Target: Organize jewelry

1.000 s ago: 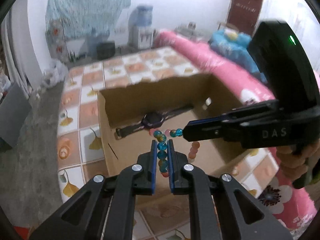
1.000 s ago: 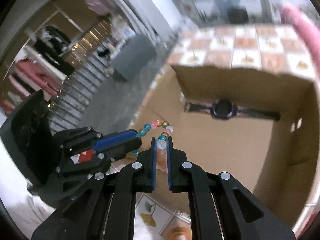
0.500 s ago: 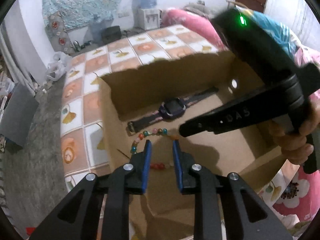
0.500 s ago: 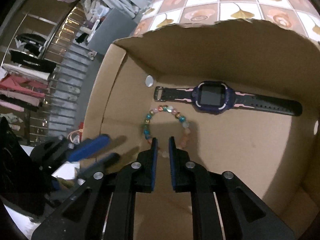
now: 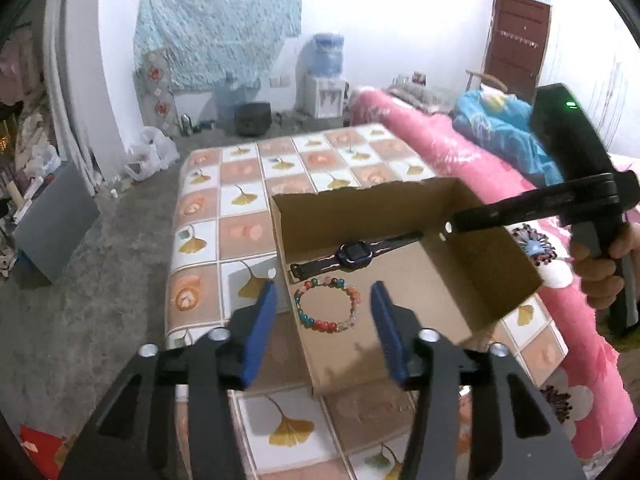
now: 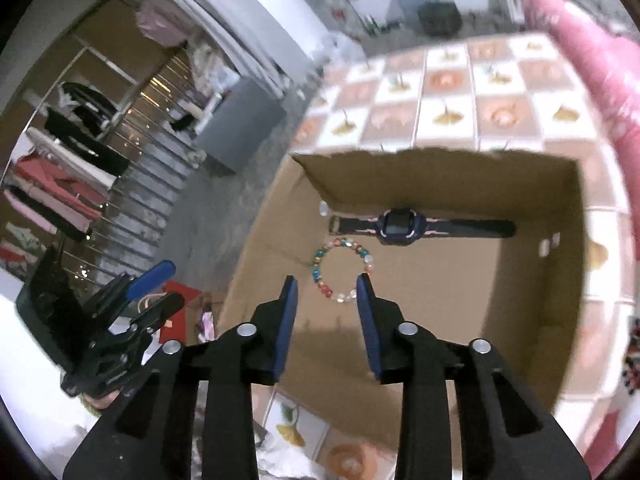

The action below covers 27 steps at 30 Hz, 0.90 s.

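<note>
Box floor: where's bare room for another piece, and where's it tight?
Free: the box floor right of the bracelet, below the watch, out to the right wall. Also the strip nearest the camera. Crowded: the far-left corner, where the bracelet lies just below the watch strap, close to the left wall.

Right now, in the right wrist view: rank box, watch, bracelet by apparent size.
1. box
2. watch, longer than the bracelet is wide
3. bracelet

All lie at similar distance, so the order is safe.
</note>
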Motion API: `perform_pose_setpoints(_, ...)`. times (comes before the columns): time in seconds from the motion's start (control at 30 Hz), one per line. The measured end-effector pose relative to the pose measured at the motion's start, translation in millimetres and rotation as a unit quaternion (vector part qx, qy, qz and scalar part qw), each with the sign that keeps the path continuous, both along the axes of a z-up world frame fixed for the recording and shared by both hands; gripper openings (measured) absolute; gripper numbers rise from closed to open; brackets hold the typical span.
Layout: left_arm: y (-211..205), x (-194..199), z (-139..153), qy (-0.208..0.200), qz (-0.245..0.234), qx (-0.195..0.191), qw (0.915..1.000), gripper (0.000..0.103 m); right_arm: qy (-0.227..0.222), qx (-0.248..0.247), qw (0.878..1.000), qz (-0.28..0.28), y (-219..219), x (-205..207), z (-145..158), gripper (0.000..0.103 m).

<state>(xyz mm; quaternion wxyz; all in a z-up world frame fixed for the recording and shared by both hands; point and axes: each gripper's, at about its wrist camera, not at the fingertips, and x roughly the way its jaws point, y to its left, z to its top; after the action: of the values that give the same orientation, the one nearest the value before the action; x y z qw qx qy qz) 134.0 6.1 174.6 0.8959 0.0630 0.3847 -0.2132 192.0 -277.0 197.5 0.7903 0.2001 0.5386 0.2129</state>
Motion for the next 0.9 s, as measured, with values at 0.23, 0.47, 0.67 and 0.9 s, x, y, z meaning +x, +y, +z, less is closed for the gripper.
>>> perform_pose_setpoints(0.23,15,-59,-3,-0.012,0.007,-0.014,0.9998,0.068,-0.05,0.019,0.999,0.0,-11,-82,30,0.036)
perform_pose_setpoints(0.47,-7,-64,-54,0.036,0.002,0.004,0.9993,0.07,0.027,0.041,0.999,-0.023,-15,-115,-30,0.033)
perform_pose_setpoints(0.67,-31,-38,-86,0.056,0.009,0.028,0.998,0.07,0.05,0.026,0.996,-0.071,-34,-98,-64,0.028)
perform_pose_setpoints(0.9,-22,-16,-79,0.032,0.053,0.006,0.9981,0.07,0.023,0.049,0.992,-0.112,-59,-89,-67,0.028)
